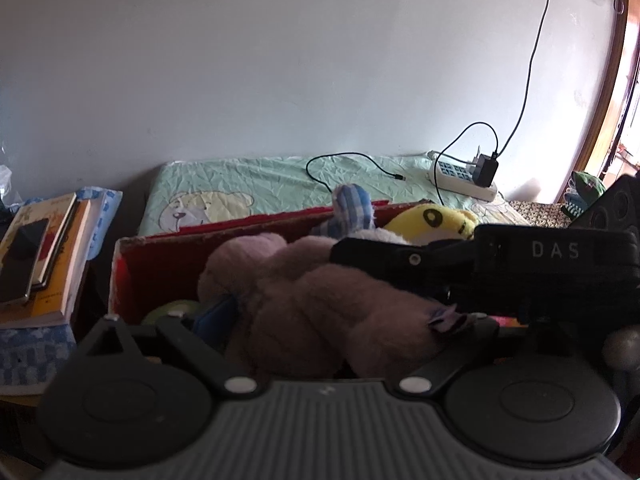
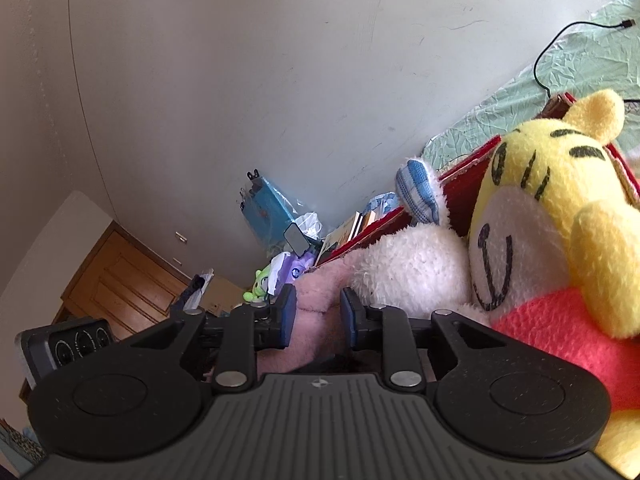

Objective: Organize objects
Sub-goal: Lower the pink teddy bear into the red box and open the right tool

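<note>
Pink plush toy (image 1: 316,300) lies in the red cardboard box (image 1: 160,264), sprawled across the near half, on top of a green toy (image 1: 168,310) and something blue. The box sits on the bed with the pale green sheet (image 1: 248,184).

Right gripper (image 2: 318,316): blue pads (image 2: 289,316) stand either side of a fold of pink fur with little gap. Reads as clamped on the plush, though fur hides the actual contact. In the left wrist view this gripper reaches in from the right, over the plush body.

Left gripper (image 1: 320,340): linkage arms are spread wide, so the fingers are likely apart, but the fingertips are buried behind the plush. Cannot tell for certain.

Also in the box: yellow bear (image 2: 560,208) in a red shirt, leaning against a white plush (image 2: 412,268) with a blue-checked ear (image 2: 418,188).

Risks, as judgement:
- Grip is on loose fur, not body. A lift could let the pile slip out, or stretch the fabric.
- Pink plush presses against the white one; pulling it may drag the white plush and tip the yellow bear over the box wall.
- The two grippers are close together over one toy; collision is likely if either swings.
- Box is light card; a sideways tug could slide it towards the charger cable (image 1: 352,160) and power strip (image 1: 464,178) behind.
</note>
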`<state>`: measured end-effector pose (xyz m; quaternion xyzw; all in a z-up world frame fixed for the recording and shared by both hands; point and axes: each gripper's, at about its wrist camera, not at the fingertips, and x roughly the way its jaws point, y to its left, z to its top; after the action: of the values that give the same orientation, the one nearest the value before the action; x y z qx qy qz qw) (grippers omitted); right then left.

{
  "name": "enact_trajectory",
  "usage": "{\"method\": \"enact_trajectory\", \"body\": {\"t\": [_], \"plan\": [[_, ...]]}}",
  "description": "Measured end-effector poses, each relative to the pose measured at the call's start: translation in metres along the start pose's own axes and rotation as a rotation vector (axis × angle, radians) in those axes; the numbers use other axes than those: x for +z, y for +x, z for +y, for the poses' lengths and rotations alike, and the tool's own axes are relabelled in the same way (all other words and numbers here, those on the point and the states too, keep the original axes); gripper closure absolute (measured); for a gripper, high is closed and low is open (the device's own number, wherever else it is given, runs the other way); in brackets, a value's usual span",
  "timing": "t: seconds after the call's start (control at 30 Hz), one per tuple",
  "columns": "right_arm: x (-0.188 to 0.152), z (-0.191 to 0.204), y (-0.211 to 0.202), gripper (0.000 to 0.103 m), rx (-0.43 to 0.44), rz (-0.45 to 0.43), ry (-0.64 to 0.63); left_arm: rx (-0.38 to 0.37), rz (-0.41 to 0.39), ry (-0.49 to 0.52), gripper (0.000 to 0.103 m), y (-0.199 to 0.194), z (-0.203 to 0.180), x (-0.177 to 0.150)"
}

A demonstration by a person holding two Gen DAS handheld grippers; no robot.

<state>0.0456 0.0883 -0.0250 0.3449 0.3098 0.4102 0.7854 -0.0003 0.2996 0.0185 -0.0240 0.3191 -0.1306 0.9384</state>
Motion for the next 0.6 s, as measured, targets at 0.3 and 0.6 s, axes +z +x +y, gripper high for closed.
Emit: {"method": "enact_trajectory", "body": {"t": [0.3,0.6], "plan": [[-0.001,0.009,-0.015,0.082,0.021,-0.002,-0.033,0.034,0.042,0.073,0.014,-0.024,-0.010,-0.015],[-0.010,0.030,-0.009,0.081,-0.007,0.060,-0.157,0.080,0.064,0.044,0.016,-0.026,-0.006,-0.022]]}}
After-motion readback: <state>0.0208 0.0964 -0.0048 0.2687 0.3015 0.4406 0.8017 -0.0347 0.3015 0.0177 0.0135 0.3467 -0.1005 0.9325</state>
